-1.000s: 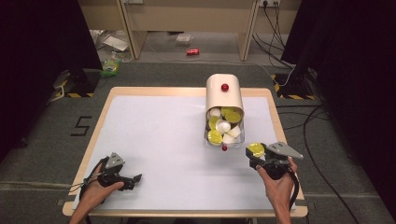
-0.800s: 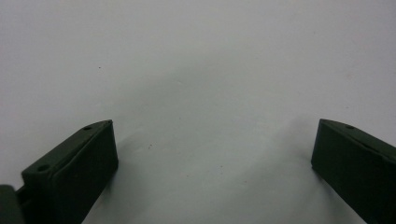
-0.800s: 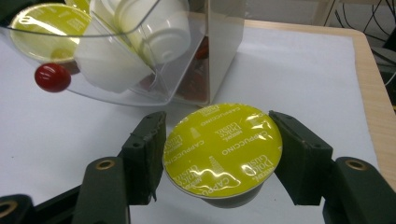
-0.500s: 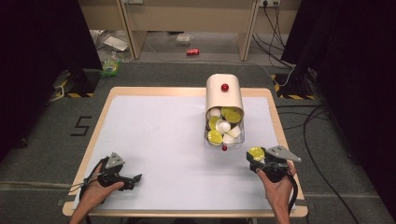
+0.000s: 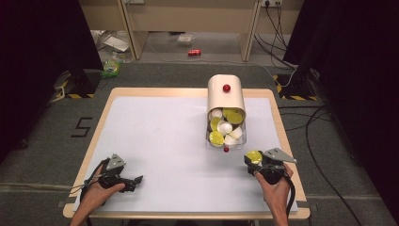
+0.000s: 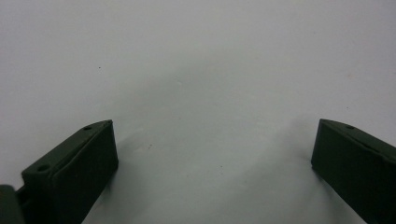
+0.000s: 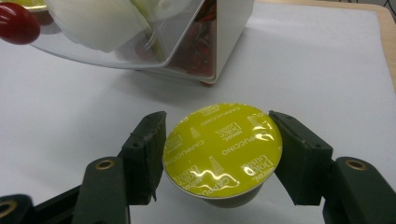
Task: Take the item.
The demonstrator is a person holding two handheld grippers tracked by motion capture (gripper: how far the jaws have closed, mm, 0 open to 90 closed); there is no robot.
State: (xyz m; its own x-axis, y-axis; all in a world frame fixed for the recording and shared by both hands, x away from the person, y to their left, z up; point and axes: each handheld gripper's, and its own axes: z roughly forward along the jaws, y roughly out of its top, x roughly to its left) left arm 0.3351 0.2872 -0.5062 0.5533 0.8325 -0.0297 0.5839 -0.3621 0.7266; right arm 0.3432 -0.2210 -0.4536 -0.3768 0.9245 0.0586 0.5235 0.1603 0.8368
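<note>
Right claw grips a yellow-lidded capsule by its sides, foil lid up and near level; print reads cappuccino. In the high view the same capsule sits in the right claw just in front of the dispenser, on the person's side and a little to the right of its clear drawer.

The dispenser lies toward the far right of the tabletop, drawer open and holding more yellow and white capsules. A red knob marks the drawer's front edge.

Left claw is open, nothing between its jaws, low over bare tabletop well to the left of the dispenser.

Step in hand, as judged: setting the capsule down in front of the dispenser.

- Keep the lid level on the way down.
- Let the base meet the tabletop before loosening the grip, or it may tip.
- Open evenly and lift straight off.
- Stay clear of the drawer's lip and red knob.
</note>
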